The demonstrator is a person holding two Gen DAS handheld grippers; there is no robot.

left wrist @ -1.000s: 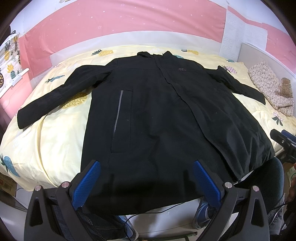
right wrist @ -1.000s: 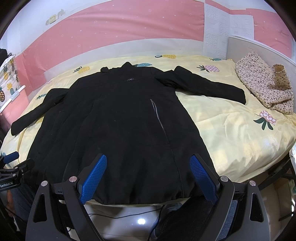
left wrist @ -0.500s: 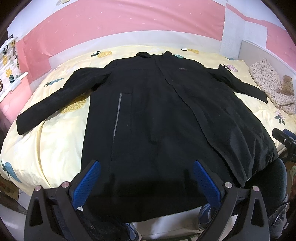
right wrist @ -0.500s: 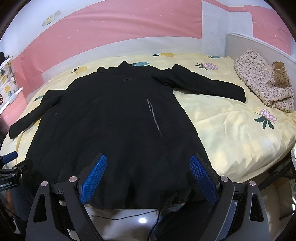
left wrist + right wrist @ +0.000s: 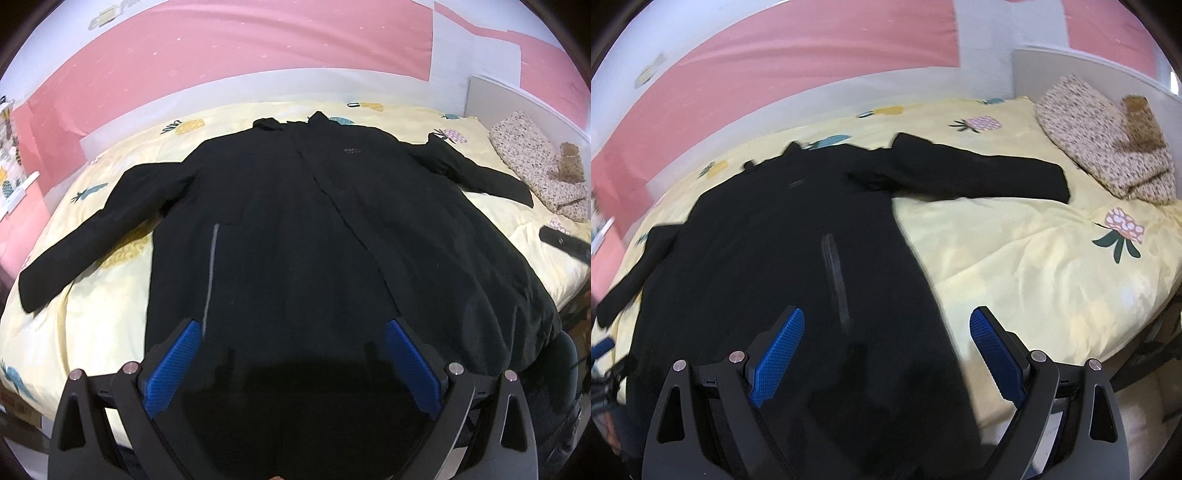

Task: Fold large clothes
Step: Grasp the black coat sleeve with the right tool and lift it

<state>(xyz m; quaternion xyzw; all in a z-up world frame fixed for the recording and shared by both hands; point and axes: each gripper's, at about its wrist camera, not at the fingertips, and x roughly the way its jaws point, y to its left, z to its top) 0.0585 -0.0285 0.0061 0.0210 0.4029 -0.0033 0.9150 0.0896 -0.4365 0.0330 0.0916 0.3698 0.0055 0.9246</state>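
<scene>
Hovering: my left gripper (image 5: 291,363) hangs over the hem of the black coat (image 5: 295,240), and my right gripper (image 5: 886,354) hangs over the hem's right corner.
My left jaws: spread wide, blue pads (image 5: 173,365) well apart, nothing between them but the dark cloth below; I cannot tell if they touch it.
My right jaws: spread just as wide, blue pads (image 5: 995,354) apart; one side over the coat, the other over the yellow quilt (image 5: 1034,266).
Coat: lying flat and front-up on the quilt, collar at the far end by the wall, hem at my near edge of the bed.
Sleeves: both stretched outward; the left sleeve (image 5: 88,229) slants down toward the bed's left edge, the right sleeve (image 5: 979,173) points toward the patterned pillow (image 5: 1100,147).
Pocket zips: a grey strip on each side of the front, one just ahead of my left pad, one ahead of my right gripper's left pad.
Quilt: yellow with pineapple prints, lying under the whole coat.
Pillow: speckled, at the far right corner against the white headboard (image 5: 1089,70), apart from the sleeve cuff.
Wall: pink with a pale band, behind the bed.
Right view: blurred, so fine detail is lost.
</scene>
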